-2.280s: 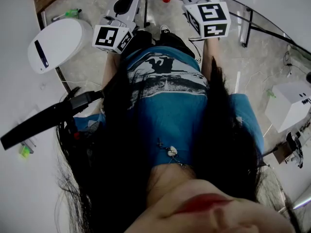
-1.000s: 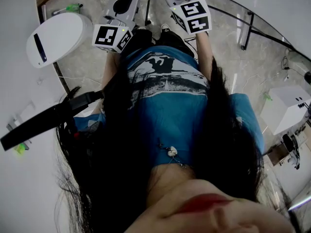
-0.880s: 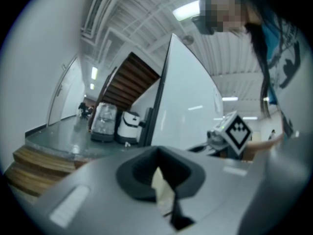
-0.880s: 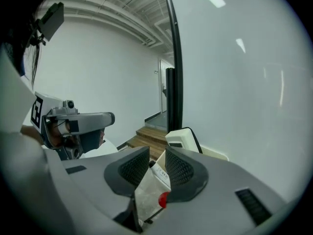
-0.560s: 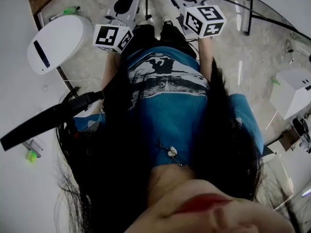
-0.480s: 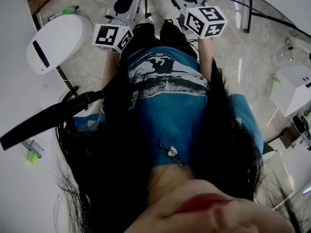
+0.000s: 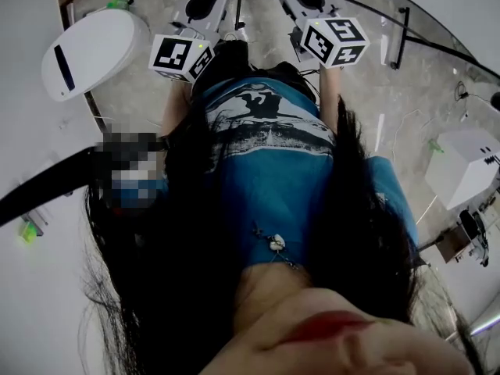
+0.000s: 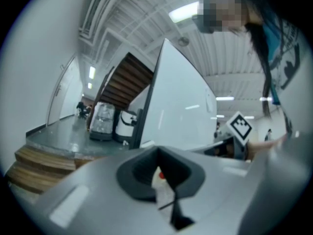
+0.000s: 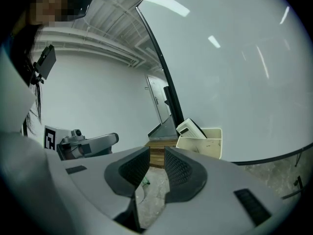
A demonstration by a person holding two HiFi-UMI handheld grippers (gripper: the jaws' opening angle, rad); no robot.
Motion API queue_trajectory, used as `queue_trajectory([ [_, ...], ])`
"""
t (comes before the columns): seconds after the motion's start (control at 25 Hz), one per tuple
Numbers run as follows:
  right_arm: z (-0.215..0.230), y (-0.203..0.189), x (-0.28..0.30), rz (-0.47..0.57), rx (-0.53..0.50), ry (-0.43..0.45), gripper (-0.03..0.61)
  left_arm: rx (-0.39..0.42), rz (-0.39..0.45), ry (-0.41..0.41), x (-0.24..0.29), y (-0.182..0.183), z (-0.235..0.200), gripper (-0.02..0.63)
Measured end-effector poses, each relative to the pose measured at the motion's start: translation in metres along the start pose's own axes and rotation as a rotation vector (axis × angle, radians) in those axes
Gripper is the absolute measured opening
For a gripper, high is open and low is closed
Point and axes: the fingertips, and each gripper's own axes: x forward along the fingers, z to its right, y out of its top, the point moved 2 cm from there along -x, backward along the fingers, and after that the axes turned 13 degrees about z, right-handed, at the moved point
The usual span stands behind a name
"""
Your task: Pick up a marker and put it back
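Two claws: the left claw (image 8: 159, 152) and the right claw (image 9: 156, 153). Two marker cubes, one per claw: the left cube (image 7: 181, 57) and the right cube (image 7: 336, 41). One person (image 7: 273, 170), wearing one pendant (image 7: 276, 243). One white oval slab (image 7: 98, 49), with one dark bar (image 7: 64, 67) on it. Two small green things: the far green thing (image 7: 117, 4) and the near green thing (image 7: 29, 231). One white box (image 7: 469, 166). One beige bin (image 9: 200, 143). One wooden staircase (image 8: 129, 80).
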Motion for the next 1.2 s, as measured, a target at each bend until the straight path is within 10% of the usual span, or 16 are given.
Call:
queue_trajectory([
  [0.8, 0.065, -0.037, -0.290, -0.089, -0.011, 0.203, 0.017, 0.025, 0.055, 0.184, -0.017, -0.066, 0.317, 0.003],
  [1.2, 0.030, -0.053, -0.335, -0.106, 0.015, 0.276, 0.015, 0.033, 0.054, 0.269, -0.058, -0.062, 0.351, 0.003],
])
